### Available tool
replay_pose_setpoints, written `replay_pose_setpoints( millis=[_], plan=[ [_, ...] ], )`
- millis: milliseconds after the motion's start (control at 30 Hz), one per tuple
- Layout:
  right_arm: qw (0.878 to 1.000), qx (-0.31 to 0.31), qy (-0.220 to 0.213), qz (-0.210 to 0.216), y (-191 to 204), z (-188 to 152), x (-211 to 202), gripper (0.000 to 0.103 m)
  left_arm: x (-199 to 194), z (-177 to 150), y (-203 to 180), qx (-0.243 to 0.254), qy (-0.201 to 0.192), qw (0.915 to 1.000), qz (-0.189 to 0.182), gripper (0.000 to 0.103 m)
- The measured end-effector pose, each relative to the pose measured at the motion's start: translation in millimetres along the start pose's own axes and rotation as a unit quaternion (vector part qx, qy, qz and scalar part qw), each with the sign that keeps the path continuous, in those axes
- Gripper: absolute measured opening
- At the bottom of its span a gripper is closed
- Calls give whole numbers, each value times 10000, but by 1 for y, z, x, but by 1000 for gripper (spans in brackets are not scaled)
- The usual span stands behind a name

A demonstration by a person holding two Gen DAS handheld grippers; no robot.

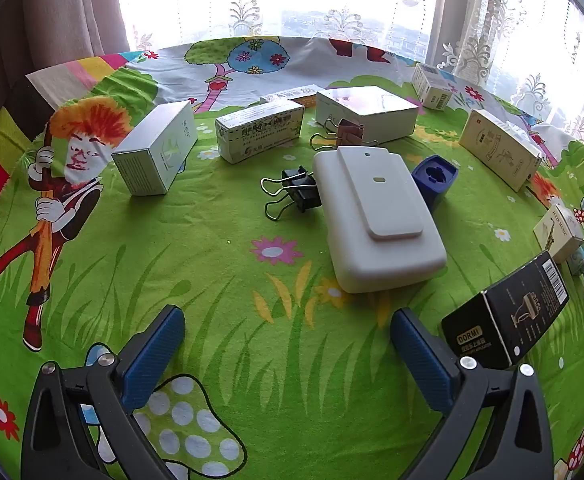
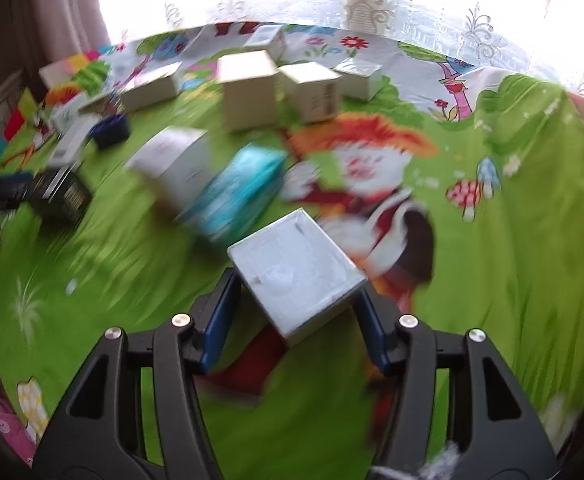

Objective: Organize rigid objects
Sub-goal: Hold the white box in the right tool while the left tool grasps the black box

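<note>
In the right wrist view my right gripper (image 2: 297, 294) is shut on a small grey-white box (image 2: 296, 272), held above the green cloth; the picture is smeared by motion. In the left wrist view my left gripper (image 1: 288, 320) stands wide open with only cloth between its blue pads. Ahead of it lies a white plastic case (image 1: 376, 216), with black binder clips (image 1: 292, 192) on its left and a blue sharpener (image 1: 434, 178) on its right. A black carton (image 1: 504, 320) lies just beside the right finger.
Cartons ring the table: a white-green box (image 1: 156, 148), a medicine box (image 1: 260, 130), a white box (image 1: 366, 114), a cream box (image 1: 500, 150). A brown clip (image 1: 348, 130) sits behind the case. A teal pack (image 2: 240, 196) and white box (image 2: 176, 168) lie ahead of the right gripper.
</note>
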State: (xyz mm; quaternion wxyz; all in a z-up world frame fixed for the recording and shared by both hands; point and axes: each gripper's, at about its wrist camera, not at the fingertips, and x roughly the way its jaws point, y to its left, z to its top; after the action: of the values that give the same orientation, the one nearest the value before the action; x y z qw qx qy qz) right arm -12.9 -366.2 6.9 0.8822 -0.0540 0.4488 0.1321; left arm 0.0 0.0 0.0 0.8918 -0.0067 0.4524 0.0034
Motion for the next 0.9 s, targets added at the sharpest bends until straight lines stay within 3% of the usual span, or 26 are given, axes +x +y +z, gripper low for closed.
replay_pose_setpoints(
  millis=[100, 200, 300, 400, 500, 600, 667, 700, 733, 800, 900],
  plan=[
    [9999, -62, 57, -149, 34, -17, -15, 61, -5, -4, -2, 194, 27, 9997, -144, 102],
    [9994, 187, -32, -290, 47, -23, -17, 61, -30, -27, -14, 679, -124, 9967, -429, 86],
    [9993, 285, -62, -230, 43, -22, -16, 61, -51, -48, -19, 800, -144, 9912, -1043, 85],
    [9993, 260, -62, -249, 44, -21, -17, 62, -60, -46, -53, 1377, -194, 9834, -1166, 85],
    [9993, 265, -65, -263, 45, -22, -18, 62, -67, -33, -100, 2483, -453, 9626, -981, 85],
    [9992, 279, -66, -291, 47, -22, -17, 62, -51, -14, -133, 3577, -418, 9288, -870, 85],
    [9992, 275, -64, -288, 46, -22, -17, 62, -37, -17, -137, 3904, -207, 9168, -817, 75],
    [9992, 274, -64, -288, 46, -22, -17, 62, -35, -18, -136, 4018, -171, 9123, -777, 60],
    [9992, 277, -64, -287, 46, -22, -17, 62, -34, -19, -137, 4081, -155, 9096, -771, 51],
    [9992, 277, -62, -288, 46, -22, -17, 62, -46, -18, -138, 3795, -15, 9174, -1201, 41],
    [9992, 292, -65, -276, 46, -21, -17, 62, -60, -29, -138, 3281, 43, 9348, -1357, 41]
  ],
)
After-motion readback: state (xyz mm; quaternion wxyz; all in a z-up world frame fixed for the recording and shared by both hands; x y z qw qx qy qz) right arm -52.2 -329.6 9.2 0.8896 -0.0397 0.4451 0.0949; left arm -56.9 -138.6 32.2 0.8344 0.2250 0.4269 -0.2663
